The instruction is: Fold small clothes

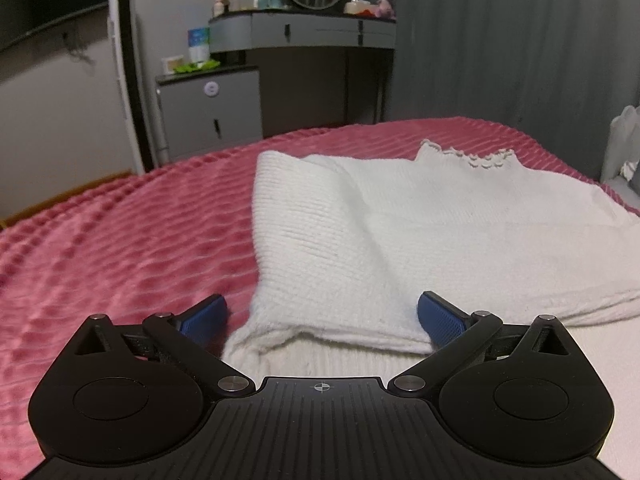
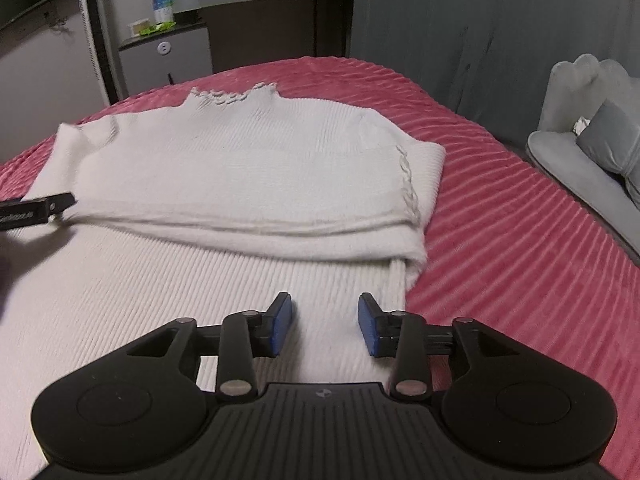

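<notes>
A white knit sweater (image 1: 420, 224) lies flat on the pink bedspread (image 1: 120, 248), collar at the far end, both sleeves folded in across the body. It also shows in the right wrist view (image 2: 240, 168). My left gripper (image 1: 322, 316) is open wide, low over the sweater's near left part, empty. My right gripper (image 2: 325, 316) is open, low over the lower right part of the sweater, empty. The left gripper's tip shows at the left edge of the right wrist view (image 2: 48, 206), by the folded sleeve's edge.
The pink bedspread (image 2: 500, 220) extends around the sweater. A grey dressing table with a round mirror (image 1: 304, 40) and a small cabinet (image 1: 208, 108) stand beyond the bed. A grey sofa with a cushion (image 2: 592, 152) stands at the right.
</notes>
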Demonstrator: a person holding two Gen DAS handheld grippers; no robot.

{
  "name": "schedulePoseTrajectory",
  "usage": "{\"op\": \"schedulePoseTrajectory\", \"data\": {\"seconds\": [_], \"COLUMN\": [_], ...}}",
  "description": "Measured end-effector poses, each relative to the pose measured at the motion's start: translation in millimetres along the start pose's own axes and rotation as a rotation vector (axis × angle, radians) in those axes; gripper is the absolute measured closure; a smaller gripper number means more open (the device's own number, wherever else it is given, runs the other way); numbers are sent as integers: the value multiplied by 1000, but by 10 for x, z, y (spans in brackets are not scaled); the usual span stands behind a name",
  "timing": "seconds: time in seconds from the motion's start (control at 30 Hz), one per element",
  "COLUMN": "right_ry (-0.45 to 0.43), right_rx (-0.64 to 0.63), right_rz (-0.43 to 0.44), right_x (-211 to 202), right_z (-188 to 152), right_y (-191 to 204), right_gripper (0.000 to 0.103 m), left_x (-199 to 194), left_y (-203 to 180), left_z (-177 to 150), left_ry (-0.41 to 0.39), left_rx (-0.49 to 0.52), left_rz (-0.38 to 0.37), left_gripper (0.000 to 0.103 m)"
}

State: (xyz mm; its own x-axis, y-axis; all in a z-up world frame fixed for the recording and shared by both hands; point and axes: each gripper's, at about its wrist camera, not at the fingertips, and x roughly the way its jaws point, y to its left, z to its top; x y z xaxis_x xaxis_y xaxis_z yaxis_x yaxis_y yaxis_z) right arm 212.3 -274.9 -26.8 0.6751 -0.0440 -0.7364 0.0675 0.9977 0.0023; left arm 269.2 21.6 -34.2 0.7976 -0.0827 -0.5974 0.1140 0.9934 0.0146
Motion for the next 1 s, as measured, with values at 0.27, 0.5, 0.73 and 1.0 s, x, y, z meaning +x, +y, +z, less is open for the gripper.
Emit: {"op": "schedulePoseTrajectory", "data": {"seconds": [0.27,0.5,0.73,1.0], "right_ry": [20,60,90,158], "right_rx": [110,224,258,249], "right_rz": [16,78,145,189], "right_x": [-632,-1043,-1146,-1120], "right_z": [-561,-1035,-1196,-1270], "right_y": [-204,-306,-270,-252], "right_gripper": [59,60,66,67], "left_x": [-533,-925,-1073,-1073], "left_y": [-76,130,233,460], "left_z": [-39,-267,-473,-653], "left_ry": [130,236,318,405], "left_rx": [248,100,172,143], "left_rz": [-116,-113,-121,-193], "left_gripper": [0,0,0,12]}}
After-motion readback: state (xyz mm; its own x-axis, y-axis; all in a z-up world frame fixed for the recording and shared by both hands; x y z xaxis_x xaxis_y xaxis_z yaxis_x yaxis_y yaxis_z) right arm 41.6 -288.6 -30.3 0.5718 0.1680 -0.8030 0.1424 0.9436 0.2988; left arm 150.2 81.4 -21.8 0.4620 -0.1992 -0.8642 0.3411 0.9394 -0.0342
